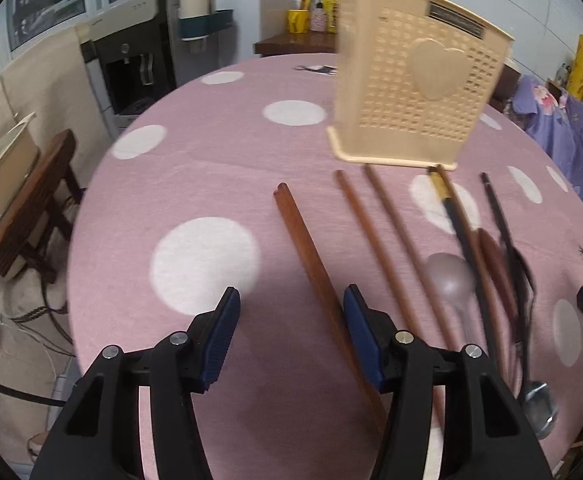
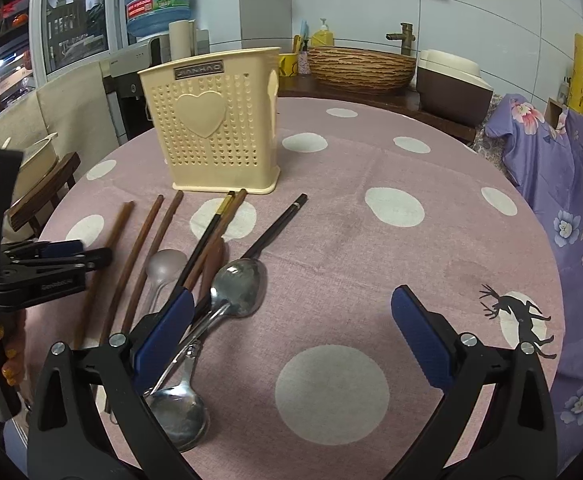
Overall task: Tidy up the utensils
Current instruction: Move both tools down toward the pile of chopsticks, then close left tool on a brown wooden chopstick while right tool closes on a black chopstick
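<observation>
Progress: none of the sorting looks done yet; every utensil in view lies loose on the round tabletop under its pink cloth with white dots [image 2: 391, 248], and whether anything already stands inside the holder cannot be told, as its inside is hidden.
Holder: the cream perforated plastic utensil holder with a raised heart on its face [image 2: 215, 124] stands upright toward the table's far edge, a dark label near its rim.
Chopsticks: three reddish-brown wooden chopsticks [image 1: 311, 256] lie side by side, blunt ends toward the holder; two black chopsticks with gold bands [image 2: 207, 236] and one more brown stick lie nearer the middle, their tips at the holder's foot.
Spoons: two shiny steel spoons [image 2: 239, 288] overlap near the table's near edge; a matte grey spoon [image 1: 449, 276] rests among the sticks, and a brown one is blurred.
Left gripper [image 1: 291, 312]: blue-padded jaws half-spread and empty, straddling the outermost brown chopstick low over the cloth, pads not yet on it.
Right gripper [image 2: 291, 320]: jaws wide apart, empty, hovering beside the steel spoons.
Remaining: by this view, the whole lot still has to be lifted into the holder.
</observation>
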### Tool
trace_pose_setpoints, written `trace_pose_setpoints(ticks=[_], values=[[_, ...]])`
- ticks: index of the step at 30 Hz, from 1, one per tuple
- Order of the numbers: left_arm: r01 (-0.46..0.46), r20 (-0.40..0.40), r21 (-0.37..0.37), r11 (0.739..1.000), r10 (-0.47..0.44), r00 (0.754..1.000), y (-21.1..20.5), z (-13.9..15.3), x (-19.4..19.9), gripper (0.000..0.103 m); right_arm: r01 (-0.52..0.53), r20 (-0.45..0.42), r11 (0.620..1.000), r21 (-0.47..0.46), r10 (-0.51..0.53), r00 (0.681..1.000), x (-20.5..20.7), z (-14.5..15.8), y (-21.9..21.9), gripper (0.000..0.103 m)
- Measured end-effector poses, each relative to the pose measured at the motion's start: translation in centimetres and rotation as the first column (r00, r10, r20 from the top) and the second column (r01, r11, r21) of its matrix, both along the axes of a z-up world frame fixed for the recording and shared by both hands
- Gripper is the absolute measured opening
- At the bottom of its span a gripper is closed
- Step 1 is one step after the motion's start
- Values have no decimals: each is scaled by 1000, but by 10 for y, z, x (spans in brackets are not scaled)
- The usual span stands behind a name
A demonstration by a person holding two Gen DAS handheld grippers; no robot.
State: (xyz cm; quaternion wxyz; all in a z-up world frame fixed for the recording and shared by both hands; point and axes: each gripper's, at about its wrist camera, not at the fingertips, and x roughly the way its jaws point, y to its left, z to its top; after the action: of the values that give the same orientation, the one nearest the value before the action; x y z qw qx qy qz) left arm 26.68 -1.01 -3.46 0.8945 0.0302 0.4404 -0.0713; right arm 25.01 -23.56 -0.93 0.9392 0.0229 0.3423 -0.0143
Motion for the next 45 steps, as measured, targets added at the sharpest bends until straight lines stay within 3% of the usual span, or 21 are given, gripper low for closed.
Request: trace_pose_setpoints(ticks=[5, 9, 14, 18, 21, 28, 32, 36, 40, 45], values=[[-45, 9, -18, 999, 45, 999, 22, 13, 5, 55, 3, -22, 997, 81, -1, 1000, 18, 3, -7, 98], [-66, 0, -19, 998, 66, 998, 25, 14, 13, 52, -3, -29, 993, 114, 6, 1000, 36, 7, -5, 90], [-110, -12, -17, 994, 110, 994, 37, 4, 12, 44, 30, -60, 994, 108, -23, 998, 56, 3, -6, 76], [-124, -38, -59, 990, 122, 992, 42, 3, 15, 39, 89, -108, 988, 128, -75, 991, 76, -3, -11, 64], [-116, -38, -28, 993, 115, 993, 37, 4, 20, 39, 112, -145, 983, 149, -90, 985, 91, -6, -9, 54], [-142, -57, -42, 989, 139, 989, 47, 4, 15, 34, 135, -212, 987, 85, -115, 971, 120, -15, 5, 41], [-139, -58, -21, 990, 138, 989, 43, 2, 18, 34, 153, -272, 982, 109, -118, 955, 131, -27, 6, 35], [-145, -64, -2, 989, 144, 987, 38, 2, 27, 33, 164, -267, 982, 93, -134, 954, 133, -27, 9, 30], [-148, -62, 15, 989, 149, 987, 30, 1, 33, 27, 171, -269, 982, 76, -145, 952, 143, -25, 9, 28], [-180, -46, 11, 984, 180, 983, 27, 0, 36, 13, 193, -260, 980, 55, -173, 950, 154, -25, 8, 14]])
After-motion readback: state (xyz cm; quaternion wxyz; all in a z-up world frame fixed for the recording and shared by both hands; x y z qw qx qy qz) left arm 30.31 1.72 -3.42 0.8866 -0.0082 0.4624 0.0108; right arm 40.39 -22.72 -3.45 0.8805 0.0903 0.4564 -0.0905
